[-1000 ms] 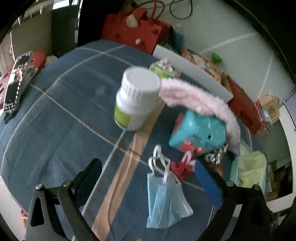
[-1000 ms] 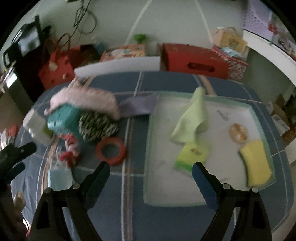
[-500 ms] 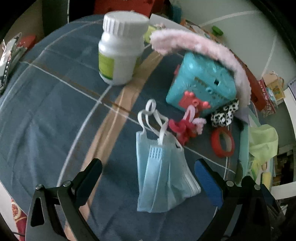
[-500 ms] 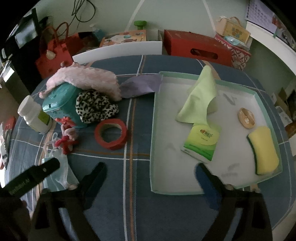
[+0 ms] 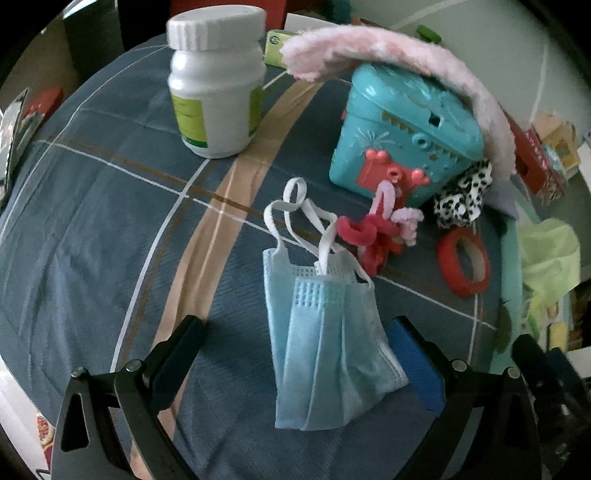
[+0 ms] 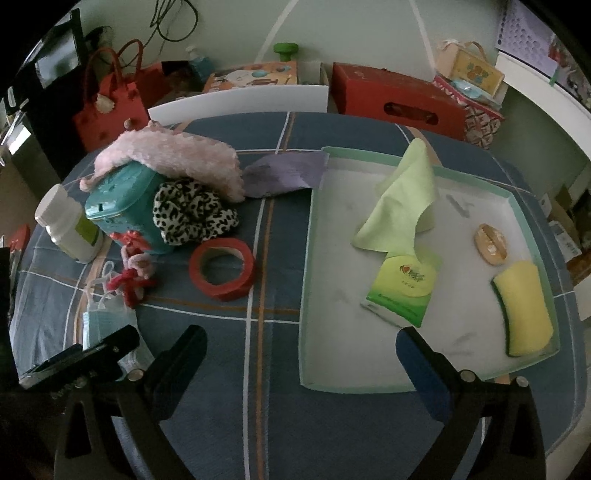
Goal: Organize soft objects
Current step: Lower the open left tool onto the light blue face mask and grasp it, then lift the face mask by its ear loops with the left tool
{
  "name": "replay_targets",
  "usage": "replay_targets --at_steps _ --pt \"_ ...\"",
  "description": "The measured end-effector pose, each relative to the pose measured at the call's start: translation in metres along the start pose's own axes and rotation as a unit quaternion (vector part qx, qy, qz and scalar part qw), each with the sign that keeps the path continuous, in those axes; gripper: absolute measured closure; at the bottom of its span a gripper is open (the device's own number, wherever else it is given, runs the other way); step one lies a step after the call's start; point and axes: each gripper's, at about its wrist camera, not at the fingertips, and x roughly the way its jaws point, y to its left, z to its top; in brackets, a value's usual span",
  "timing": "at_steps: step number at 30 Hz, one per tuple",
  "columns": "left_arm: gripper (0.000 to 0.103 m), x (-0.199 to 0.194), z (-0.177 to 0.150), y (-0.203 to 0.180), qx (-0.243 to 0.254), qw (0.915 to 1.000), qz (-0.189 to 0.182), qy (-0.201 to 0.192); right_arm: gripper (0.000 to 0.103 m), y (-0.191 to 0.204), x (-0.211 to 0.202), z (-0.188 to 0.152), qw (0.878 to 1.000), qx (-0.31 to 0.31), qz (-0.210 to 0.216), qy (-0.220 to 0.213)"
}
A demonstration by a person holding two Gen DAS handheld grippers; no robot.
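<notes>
Fingers of the left hand-held gripper (image 5: 295, 363) gape wide astride the face mask (image 5: 325, 354), empty; right hand-held gripper (image 6: 299, 363) open, idle near the tray (image 6: 308, 280).

Dim rm, pale green wall (image 6: 229, 33) w/ white diagonal stripes across top of frame. Counter under blue plaid cloth (image 6: 280, 413). Behind it: red cardboard box (image 6: 397, 99) upper right, red tote bag (image 6: 110, 107) upper left, white board (image 6: 240, 101) btwn.

Mask (image 5: 325, 343) before bottle (image 5: 216, 79) — tray (image 6: 369, 384) rightward.
</notes>
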Motion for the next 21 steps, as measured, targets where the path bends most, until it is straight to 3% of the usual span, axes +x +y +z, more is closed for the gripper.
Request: replay_targets --at_steps 9,14,19,21 --pt "0.004 0.007 -0.005 -0.033 0.041 0.9988 0.025 0.007 0.000 -0.002 0.001 0.001 1.000 0.001 -0.001 -0.001" --pt "0.029 0.003 -0.006 -0.048 0.057 0.9983 0.015 0.002 0.000 -0.001 0.001 0.002 1.000 0.000 -0.001 -0.002" --pt "0.061 -0.002 -0.005 -0.056 0.052 0.9986 -0.004 -0.001 0.000 -0.002 0.001 0.003 1.000 0.001 0.004 -0.004" --pt "0.068 -0.004 -0.005 -0.052 0.044 0.9990 -0.012 -0.001 0.000 -0.002 0.001 0.004 1.000 0.000 0.005 -0.004"
